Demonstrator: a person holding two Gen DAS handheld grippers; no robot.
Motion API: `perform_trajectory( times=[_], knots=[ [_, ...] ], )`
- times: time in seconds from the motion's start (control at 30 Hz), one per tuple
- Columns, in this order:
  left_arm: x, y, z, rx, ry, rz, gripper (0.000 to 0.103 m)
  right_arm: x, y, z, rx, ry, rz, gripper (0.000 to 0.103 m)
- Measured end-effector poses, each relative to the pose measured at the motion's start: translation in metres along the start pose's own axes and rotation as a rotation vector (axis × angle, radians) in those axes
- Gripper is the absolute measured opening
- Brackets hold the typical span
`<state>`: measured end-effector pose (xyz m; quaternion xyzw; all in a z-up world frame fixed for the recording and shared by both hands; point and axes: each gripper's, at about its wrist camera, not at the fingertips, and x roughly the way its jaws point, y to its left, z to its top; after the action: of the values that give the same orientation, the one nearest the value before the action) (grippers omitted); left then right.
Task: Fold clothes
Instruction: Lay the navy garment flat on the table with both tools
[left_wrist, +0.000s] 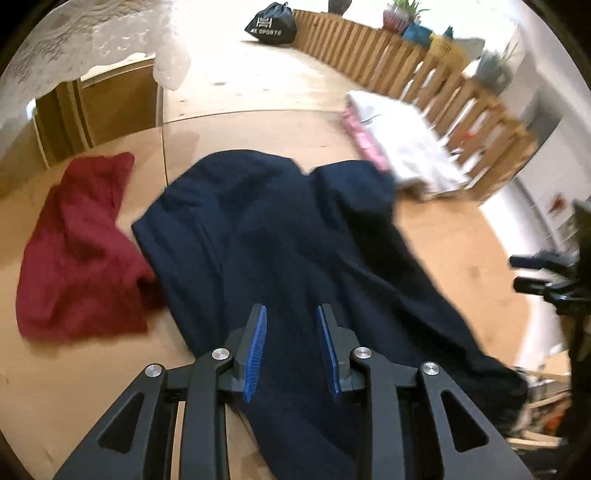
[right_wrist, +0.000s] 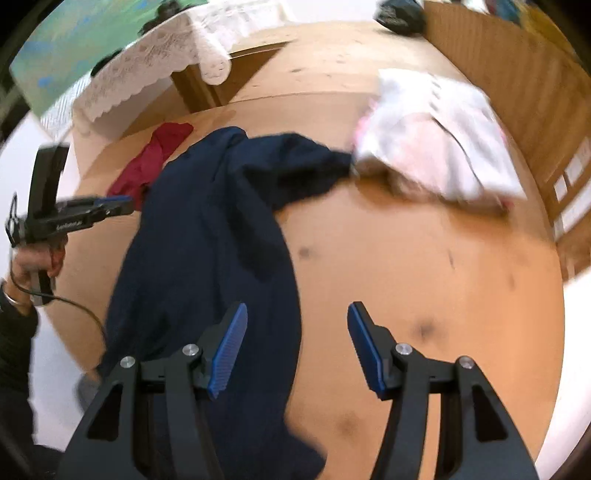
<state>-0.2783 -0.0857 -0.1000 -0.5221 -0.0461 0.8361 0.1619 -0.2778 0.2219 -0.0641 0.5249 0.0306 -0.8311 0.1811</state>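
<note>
Lying rumpled across the middle of the wooden desk is a dark navy garment, and everything else sits around it. One end of the navy garment runs toward the near edge of the desk, under both pairs of tongs; the far end splits into two rounded lobes.

Beside the navy garment, on the left-hand side in the left wrist view, lies a crumpled red garment, touching or just overlapping its edge. Beyond the far right corner of the navy garment sits a pile of white and pink clothes, touching the navy cloth in the right wrist view.

The left tongs hang above the near part of the navy garment with their blue pads parted by a narrow gap; nothing is pinched between them. The right tongs stand wide apart, one finger over the navy cloth and the other over bare wood just to the right of it, holding nothing.

A hand grips the handle of the left tongs, off the left side of the navy garment. Past the far end of the navy garment, a white lace cloth drapes over furniture, and a slatted wooden fence runs behind the clothes pile.
</note>
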Motion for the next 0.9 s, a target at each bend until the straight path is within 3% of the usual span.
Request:
perform_trajectory(
  times=[0.1,0.23,0.57,0.6,0.63,0.67,0.73,0.9],
  knots=[
    [0.028,0.013,0.012,-0.043,0.040,-0.004,0.027,0.039,0.004,0.026,-0.037,0.023,-0.033,0.056],
    [0.051,0.020,0.013,-0.054,0.081,0.017,0.027,0.087,0.005,0.053,-0.018,0.067,0.016,0.056],
    [0.059,0.011,0.007,0.042,0.106,0.060,0.023,0.131,0.013,0.065,0.021,0.059,0.164,0.055],
    [0.061,0.011,0.005,0.052,0.112,0.070,0.020,0.133,0.015,0.064,0.014,0.056,0.165,0.043],
    [0.063,0.011,0.004,0.063,0.117,0.081,0.015,0.134,0.016,0.063,0.006,0.053,0.166,0.018],
    [0.063,0.012,0.003,0.066,0.119,0.087,0.013,0.132,0.015,0.062,0.001,0.049,0.168,0.013],
    [0.062,0.016,0.000,0.061,0.119,0.088,0.012,0.130,0.014,0.058,-0.010,0.041,0.173,0.007],
    [0.051,0.036,-0.011,0.057,0.121,0.125,0.007,0.106,-0.022,0.049,0.051,0.010,0.170,0.007]
  ],
)
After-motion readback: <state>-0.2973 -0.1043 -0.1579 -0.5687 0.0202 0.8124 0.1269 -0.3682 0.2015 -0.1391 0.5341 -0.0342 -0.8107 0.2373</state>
